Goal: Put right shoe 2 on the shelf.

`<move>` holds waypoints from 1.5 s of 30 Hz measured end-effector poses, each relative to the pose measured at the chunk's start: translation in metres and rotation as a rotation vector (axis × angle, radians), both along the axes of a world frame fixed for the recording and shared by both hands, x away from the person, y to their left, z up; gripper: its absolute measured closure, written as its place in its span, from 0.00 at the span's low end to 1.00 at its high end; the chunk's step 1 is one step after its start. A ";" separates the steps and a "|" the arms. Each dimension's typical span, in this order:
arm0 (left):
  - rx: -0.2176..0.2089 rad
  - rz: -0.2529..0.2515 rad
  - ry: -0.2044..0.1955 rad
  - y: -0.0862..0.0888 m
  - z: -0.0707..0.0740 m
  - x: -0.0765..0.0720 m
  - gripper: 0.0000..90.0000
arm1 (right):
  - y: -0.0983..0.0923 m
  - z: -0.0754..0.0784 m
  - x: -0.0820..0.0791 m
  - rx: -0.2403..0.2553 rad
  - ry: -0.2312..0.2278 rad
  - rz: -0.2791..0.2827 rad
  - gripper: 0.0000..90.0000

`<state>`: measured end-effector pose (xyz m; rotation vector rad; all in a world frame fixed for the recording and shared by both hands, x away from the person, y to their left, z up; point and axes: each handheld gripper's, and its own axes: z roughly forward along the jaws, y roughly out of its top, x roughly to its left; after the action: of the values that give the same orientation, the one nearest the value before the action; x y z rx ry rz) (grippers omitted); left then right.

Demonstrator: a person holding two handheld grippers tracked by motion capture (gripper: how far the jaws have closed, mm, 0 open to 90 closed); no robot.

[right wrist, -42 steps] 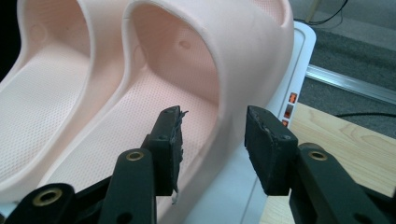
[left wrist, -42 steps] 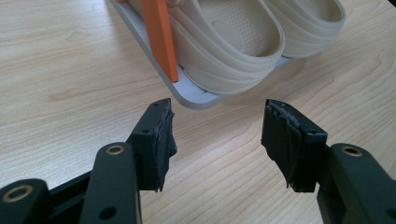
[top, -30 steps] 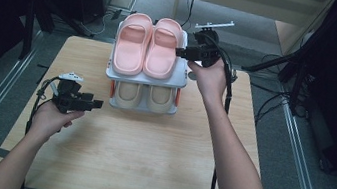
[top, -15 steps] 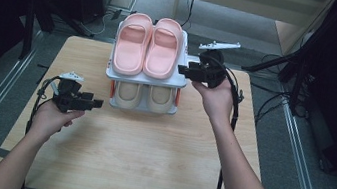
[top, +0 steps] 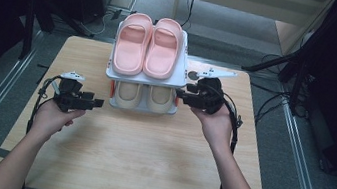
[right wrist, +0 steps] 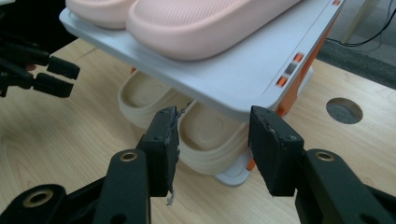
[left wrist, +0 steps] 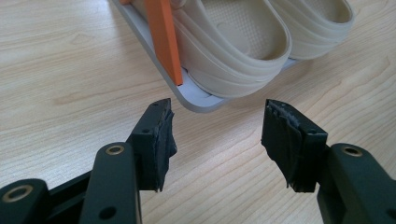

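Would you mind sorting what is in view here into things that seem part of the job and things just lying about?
Part of the job, it seems:
- left gripper, open
- right gripper, open
- beige slippers, lower shelf
- pink slippers, top shelf
- shoe rack

Just lying about:
- round hole in the table
- cables on the floor

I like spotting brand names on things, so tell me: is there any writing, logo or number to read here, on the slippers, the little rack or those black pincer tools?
None can be read.
Pink slippers: plain, no lettering seen.
Beige slippers: only moulded ridges and a dotted footbed, no words.
Rack: white shelf with orange and grey tabs, no label.
Left gripper and right gripper: bare black jaws with brass screws, no markings.
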<state>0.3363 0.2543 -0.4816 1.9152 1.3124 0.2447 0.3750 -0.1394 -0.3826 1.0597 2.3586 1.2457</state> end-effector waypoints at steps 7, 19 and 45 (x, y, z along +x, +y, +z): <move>0.007 -0.003 0.003 -0.002 0.000 0.000 0.48 | -0.009 -0.024 -0.016 0.011 0.009 0.011 0.59; 0.022 -0.019 0.011 -0.005 -0.002 0.001 0.48 | -0.021 -0.068 -0.028 0.042 0.021 0.006 0.60; 0.028 -0.047 0.014 -0.016 -0.004 0.002 0.44 | -0.024 -0.095 -0.024 -0.001 0.039 0.008 0.57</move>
<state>0.3381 0.2386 -0.4858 1.9720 1.2777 0.2267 0.3508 -0.1638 -0.4779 1.0857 2.3944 1.2372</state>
